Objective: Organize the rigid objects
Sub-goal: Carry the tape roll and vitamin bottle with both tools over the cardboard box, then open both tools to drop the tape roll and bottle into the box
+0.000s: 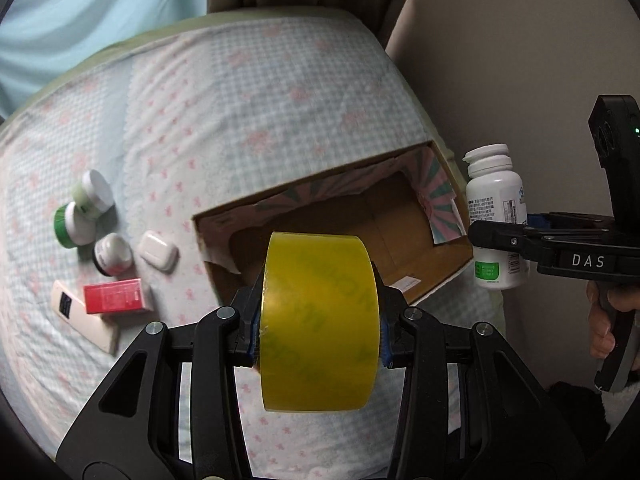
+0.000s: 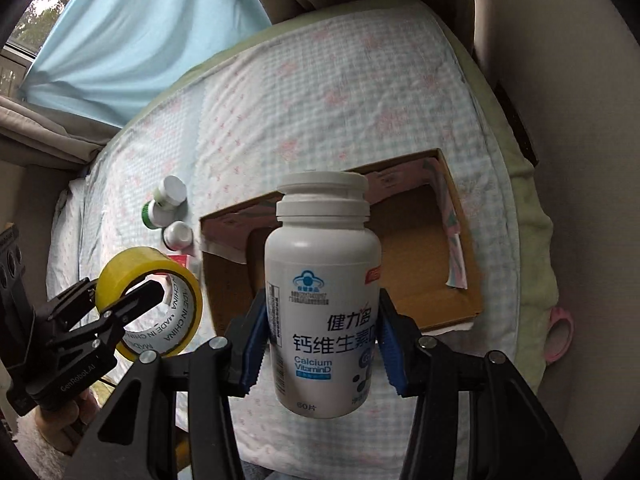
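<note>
Yellow tape roll point(image 1: 319, 320) in our left gripper point(image 1: 318, 330), bottle point(image 2: 322, 292) in our right gripper point(image 2: 322, 350); either may clip the box point(image 1: 400, 248) wall.

The cardboard box point(image 1: 332, 232) lies on the bed point(image 1: 248, 92), small containers point(image 1: 86, 212) to its left.

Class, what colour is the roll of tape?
Yellow; the tape shows best in the left wrist view.
</note>
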Tool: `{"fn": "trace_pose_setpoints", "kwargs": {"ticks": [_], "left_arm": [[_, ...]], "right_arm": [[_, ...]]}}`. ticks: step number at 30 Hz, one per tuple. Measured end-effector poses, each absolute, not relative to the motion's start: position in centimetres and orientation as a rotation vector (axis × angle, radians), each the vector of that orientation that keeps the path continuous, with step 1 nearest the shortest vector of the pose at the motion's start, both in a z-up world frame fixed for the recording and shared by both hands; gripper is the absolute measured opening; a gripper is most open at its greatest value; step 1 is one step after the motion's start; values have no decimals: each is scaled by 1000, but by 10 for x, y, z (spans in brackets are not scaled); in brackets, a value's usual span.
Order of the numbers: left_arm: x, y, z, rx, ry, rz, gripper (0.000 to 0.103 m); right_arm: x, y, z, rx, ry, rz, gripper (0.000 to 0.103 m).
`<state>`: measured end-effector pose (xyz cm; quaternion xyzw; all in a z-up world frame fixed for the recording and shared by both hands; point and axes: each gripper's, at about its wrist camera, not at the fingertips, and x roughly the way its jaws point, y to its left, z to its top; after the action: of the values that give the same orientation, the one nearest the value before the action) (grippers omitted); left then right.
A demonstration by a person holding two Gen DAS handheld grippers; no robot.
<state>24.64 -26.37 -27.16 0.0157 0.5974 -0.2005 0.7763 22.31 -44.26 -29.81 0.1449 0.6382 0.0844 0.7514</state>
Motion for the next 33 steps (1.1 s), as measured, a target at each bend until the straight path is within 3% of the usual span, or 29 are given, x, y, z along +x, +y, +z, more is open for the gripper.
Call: {"fn": "trace_pose_setpoints", "kwargs": {"ticks": [12,23,24,25,26,27,33], "left_arm": [[288,-329,-396,151,1512,-431,38],[285,-352,-390,284,1454,-455,38],[283,-354,-384,303,1429,-451,47],[282,-355,-377,323,1402,-449,88],[280,-355,-372,344,1380,-447,101],[279,-353,-367,356,1354,-445,103],[267,-325,-356,355,1356,-402,103]], "right_arm": [[250,-461,-397,203,1468,225,46],[264,-463,-418,266,1485,255,46],[265,-463,-416,262,1475,242,47],[264,-464,-413,267,1463,223,68],[265,-467,-410,276,1455,206,90],[264,-467,-406,323,1454,246,103],[252,-472,-380,369,1375,211,103]]}}
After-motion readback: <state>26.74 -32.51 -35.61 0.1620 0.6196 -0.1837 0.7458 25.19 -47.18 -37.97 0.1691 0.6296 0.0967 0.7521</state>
